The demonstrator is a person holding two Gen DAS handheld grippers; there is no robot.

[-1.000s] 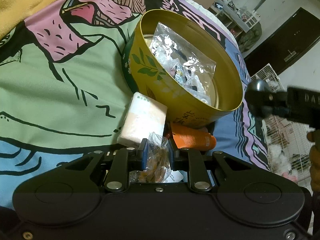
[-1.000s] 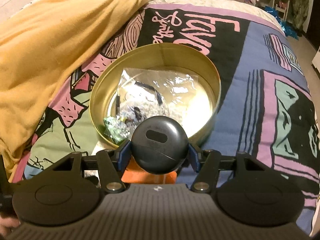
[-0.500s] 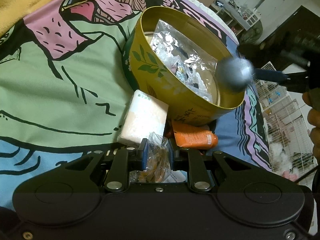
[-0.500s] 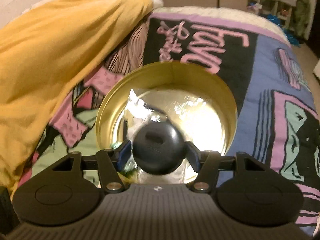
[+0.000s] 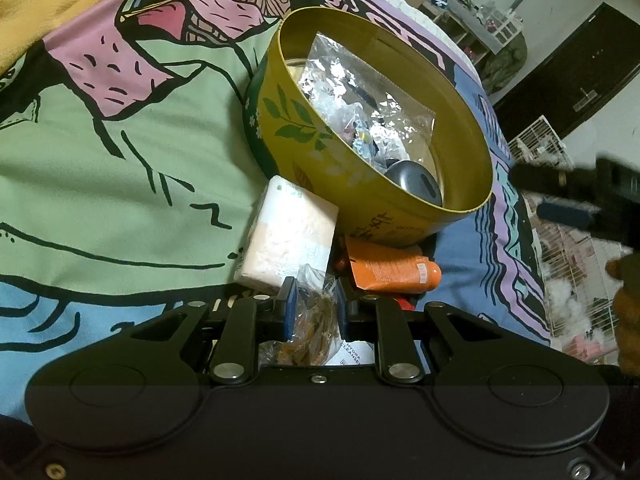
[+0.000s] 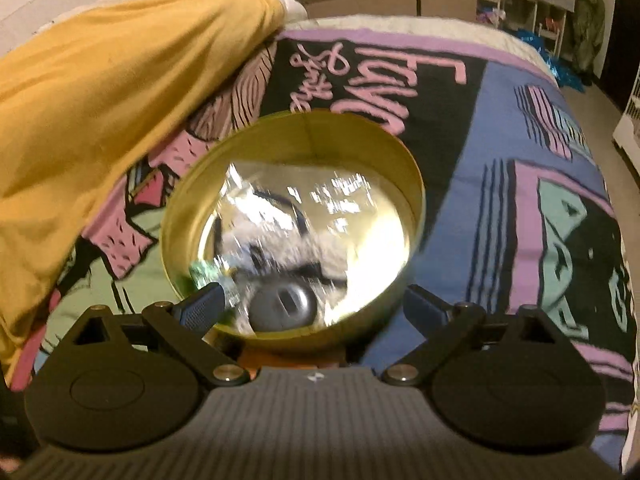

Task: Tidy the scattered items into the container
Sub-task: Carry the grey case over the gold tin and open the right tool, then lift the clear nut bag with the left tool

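A round yellow tin (image 5: pixel 460 208) (image 6: pixel 384 168) sits on the bed and holds a clear plastic bag (image 5: pixel 360 120) and a dark round case (image 5: pixel 414 182) (image 6: pixel 282 304) by its near wall. My left gripper (image 5: pixel 313 304) is shut on a small clear snack packet (image 5: pixel 316 312), just short of the tin. A pale tissue pack (image 5: pixel 290 236) and an orange tube (image 5: pixel 394 270) lie against the tin's near side. My right gripper (image 6: pixel 314 310) is open and empty above the tin's near rim; it shows blurred at the right edge of the left wrist view (image 5: pixel 568 210).
A patterned blanket (image 5: pixel 100 152) covers the bed. A yellow cloth (image 6: pixel 100 92) is heaped at the left. A white wire cage (image 5: pixel 560 280) stands beyond the bed's right edge, with shelves and a dark door behind.
My right gripper carried the dark round case over the tin, opened and let it go; the case now lies inside the tin. My left gripper stayed still, holding the snack packet.
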